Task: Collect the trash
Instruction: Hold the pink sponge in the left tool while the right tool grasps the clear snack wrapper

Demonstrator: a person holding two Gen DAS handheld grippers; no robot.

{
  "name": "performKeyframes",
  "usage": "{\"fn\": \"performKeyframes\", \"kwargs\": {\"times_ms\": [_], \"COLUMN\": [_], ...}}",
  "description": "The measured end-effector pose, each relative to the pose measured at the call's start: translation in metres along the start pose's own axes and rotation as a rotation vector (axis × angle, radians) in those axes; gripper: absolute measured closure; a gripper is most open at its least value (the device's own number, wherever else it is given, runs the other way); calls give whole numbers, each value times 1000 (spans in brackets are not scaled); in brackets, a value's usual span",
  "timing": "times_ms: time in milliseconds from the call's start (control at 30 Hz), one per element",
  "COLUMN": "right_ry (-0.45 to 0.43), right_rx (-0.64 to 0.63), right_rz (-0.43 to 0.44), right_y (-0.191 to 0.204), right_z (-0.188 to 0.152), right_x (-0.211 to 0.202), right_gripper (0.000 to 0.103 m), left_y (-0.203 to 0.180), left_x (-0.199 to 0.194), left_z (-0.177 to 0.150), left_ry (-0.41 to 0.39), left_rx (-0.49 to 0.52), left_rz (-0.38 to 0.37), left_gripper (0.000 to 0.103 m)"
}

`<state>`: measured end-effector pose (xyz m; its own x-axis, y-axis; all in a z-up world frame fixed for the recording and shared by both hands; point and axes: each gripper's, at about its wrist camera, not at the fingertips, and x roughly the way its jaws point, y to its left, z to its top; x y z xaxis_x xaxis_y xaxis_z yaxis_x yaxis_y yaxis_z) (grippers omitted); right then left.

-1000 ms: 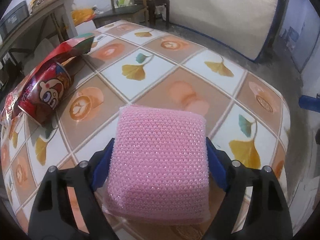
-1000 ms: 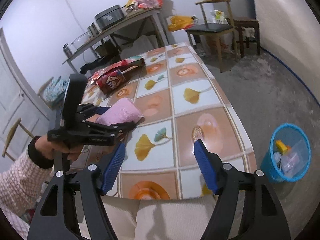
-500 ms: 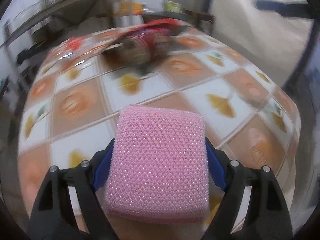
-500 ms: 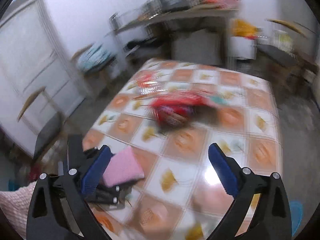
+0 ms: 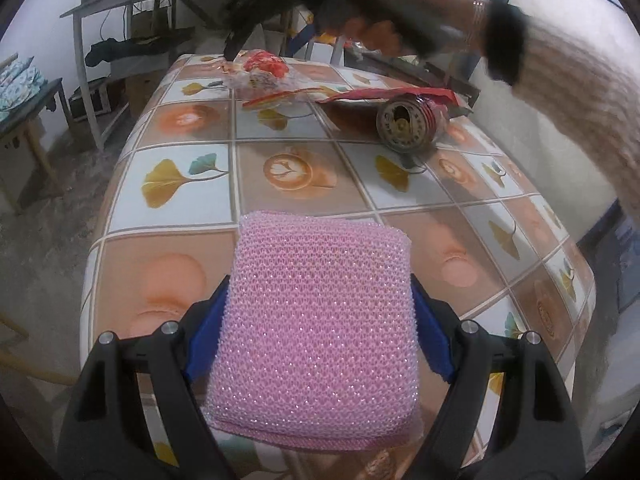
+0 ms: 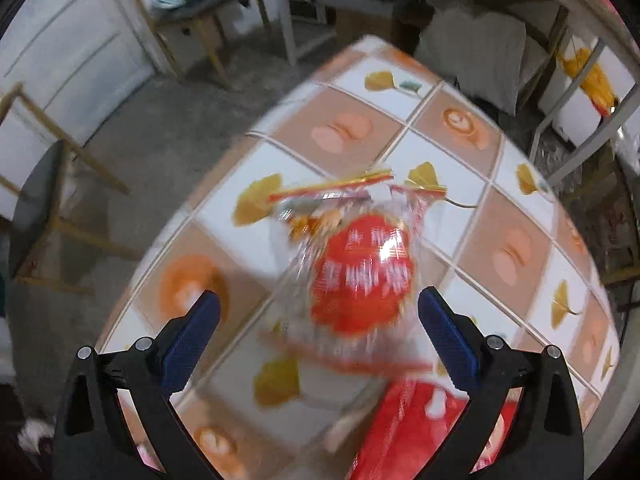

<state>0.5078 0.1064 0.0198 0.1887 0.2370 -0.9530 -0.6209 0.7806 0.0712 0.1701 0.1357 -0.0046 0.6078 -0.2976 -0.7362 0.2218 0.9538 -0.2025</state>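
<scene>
My left gripper [image 5: 320,320] is shut on a pink mesh sponge [image 5: 316,320], held low over the near end of the tiled-pattern table [image 5: 192,216]. At the far end lie a clear crumpled wrapper with a red label [image 5: 266,70], a flat red snack bag [image 5: 384,94] and a can on its side [image 5: 406,126]. A person's hand holds my right gripper [image 5: 266,46] just above that wrapper. In the right wrist view my right gripper [image 6: 320,320] is open, pointing steeply down, with the clear wrapper [image 6: 360,276] below and between its blue pads [image 6: 192,340], apart from them. The red bag [image 6: 420,420] lies beside it.
A metal shelf table [image 5: 120,0] stands behind the table. A stool with folded cloth [image 5: 24,92] stands to the left. A wooden chair [image 6: 200,4] and a white door [image 6: 60,40] sit beyond the table's edge [image 6: 224,152]. A sleeve [image 5: 580,92] crosses at the upper right.
My right gripper has swung from the table's near edge across to above the clear wrapper, and its jaws stand wider. My left gripper has turned with the sponge still in it.
</scene>
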Motion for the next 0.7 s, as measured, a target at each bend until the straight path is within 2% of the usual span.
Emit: {"fn": "performKeyframes", "kwargs": {"times_ms": [133,367,633,700], "right_ry": [68,112,98,88], "right_rx": [-11,30,66,66], "right_rz": [-73,-83,-103,-119], "right_y": [3,-1,2,6], "right_z": [11,2,-4,-5], "right_x": [23,37,35,31], "right_gripper": [7,8,31,45], "left_y": [1,9,7,6], "left_x": [0,-3,-5,-5], "left_z": [-3,-3,-6,-6], "left_ry": [-6,-12,-25,-29], "left_rx": [9,-14,-9,-10], "left_rz": [-11,-48,-12,-1], "left_gripper": [25,25,25,25]}}
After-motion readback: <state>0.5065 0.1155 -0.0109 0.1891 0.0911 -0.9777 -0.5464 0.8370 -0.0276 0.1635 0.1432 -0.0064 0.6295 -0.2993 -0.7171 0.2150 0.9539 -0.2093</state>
